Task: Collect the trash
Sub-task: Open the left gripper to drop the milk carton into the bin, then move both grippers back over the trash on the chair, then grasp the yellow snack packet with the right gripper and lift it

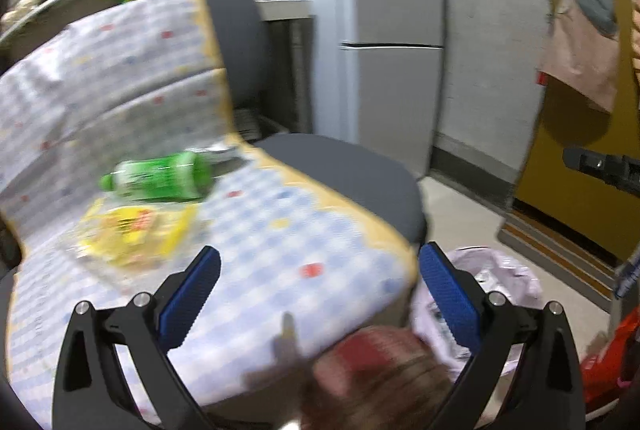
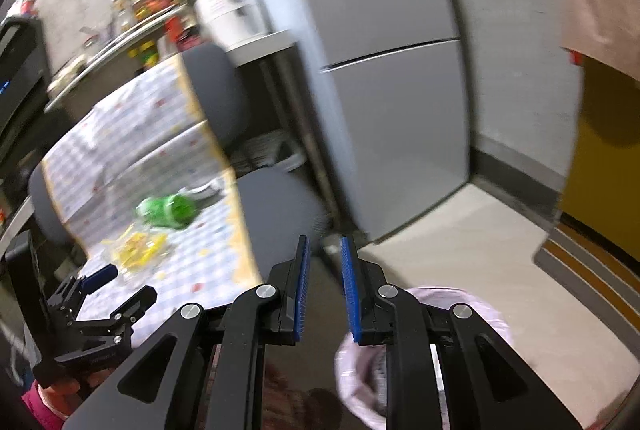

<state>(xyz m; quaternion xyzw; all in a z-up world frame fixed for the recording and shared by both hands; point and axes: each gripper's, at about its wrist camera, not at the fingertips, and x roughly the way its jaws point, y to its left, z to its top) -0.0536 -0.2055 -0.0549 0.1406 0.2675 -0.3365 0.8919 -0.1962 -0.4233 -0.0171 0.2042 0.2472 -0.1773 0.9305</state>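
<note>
Pale trash bag (image 1: 516,270) on floor, wrappers inside, left gripper (image 1: 320,294) fingers released, right gripper (image 2: 324,286) fingers nearly clenched, grasping nothing, green bottle (image 1: 160,176) on chair.

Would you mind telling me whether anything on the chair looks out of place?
Yes. A green plastic bottle lies on its side on the chair's checked cover, with a crumpled yellow wrapper just in front of it. Both look like litter left on a seat rather than in the pale bag beside the chair.
</note>
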